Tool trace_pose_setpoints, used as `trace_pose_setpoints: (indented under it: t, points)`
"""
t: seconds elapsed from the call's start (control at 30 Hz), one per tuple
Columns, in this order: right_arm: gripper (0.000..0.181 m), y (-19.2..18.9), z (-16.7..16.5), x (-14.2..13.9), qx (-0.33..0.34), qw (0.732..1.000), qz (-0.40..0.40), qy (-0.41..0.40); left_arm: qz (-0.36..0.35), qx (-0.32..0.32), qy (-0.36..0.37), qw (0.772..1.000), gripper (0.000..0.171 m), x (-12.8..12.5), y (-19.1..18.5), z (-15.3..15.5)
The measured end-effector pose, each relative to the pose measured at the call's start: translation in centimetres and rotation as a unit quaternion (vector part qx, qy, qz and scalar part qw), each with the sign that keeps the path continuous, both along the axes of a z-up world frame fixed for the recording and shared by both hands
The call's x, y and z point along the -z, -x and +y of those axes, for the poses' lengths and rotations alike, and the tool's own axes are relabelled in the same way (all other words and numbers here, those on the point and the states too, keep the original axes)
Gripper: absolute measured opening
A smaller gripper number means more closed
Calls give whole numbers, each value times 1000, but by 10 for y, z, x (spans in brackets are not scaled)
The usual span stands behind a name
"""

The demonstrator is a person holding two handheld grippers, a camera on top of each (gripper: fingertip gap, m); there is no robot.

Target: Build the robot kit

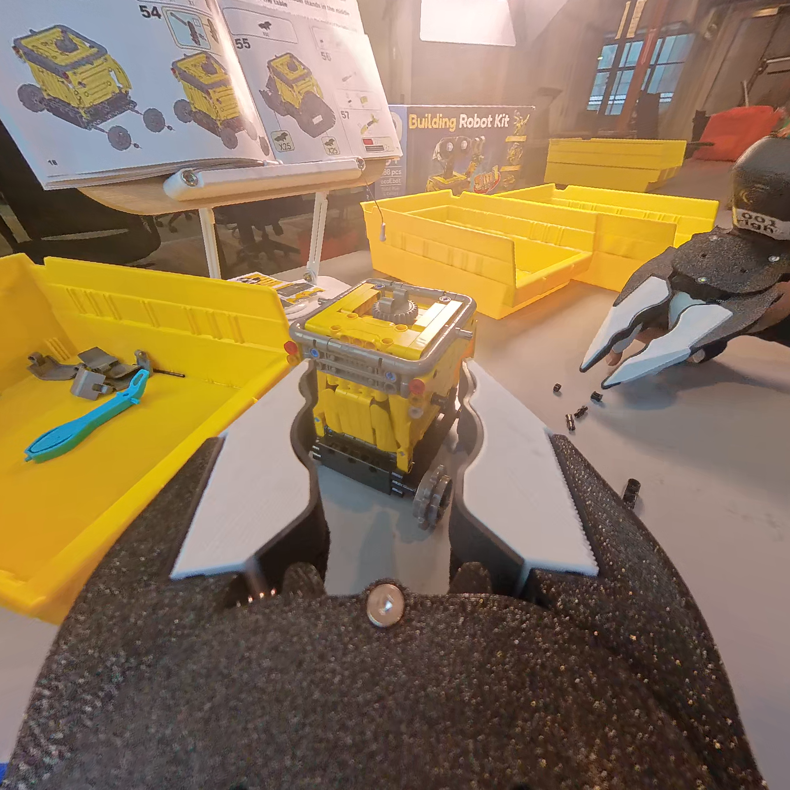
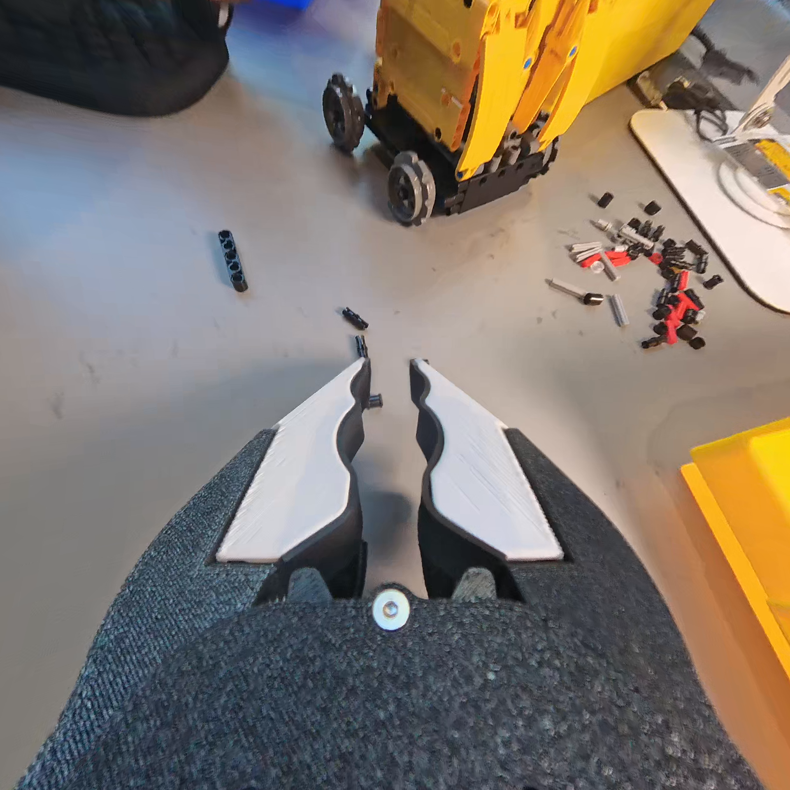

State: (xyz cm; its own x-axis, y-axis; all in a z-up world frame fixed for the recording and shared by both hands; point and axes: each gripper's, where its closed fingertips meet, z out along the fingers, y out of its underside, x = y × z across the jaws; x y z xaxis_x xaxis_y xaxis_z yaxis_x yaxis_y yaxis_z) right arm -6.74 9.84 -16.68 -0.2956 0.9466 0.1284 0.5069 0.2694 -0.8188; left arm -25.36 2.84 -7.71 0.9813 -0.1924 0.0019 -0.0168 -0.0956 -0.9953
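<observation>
Left gripper fingers clamp the yellow brick-built model at its lower sides on the grey table; right gripper spread, empty, over loose black pins; model looks light, rigid, snap-fit, so grip the black base.
</observation>
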Motion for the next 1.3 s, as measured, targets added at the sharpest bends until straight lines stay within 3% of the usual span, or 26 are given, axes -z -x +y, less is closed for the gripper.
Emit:
trace_pose_setpoints:
  t: [0.37,0.8,0.9,1.1,1.3]
  points:
    - [25,13,20,-53,66,983,163,44,-1,-2,4,1000,64,1,1,1]
    - [36,13,40,-67,121,969,211,54,-7,-8,2,1000,64,1,5,2]
    - [34,9,52,-84,142,957,251,39,-8,-9,3,1000,64,1,5,2]
    - [23,-10,143,-135,275,912,303,-16,-12,-6,10,1000,63,4,5,4]
    - [25,13,251,-118,341,927,141,-60,-2,5,12,1000,66,6,1,6]
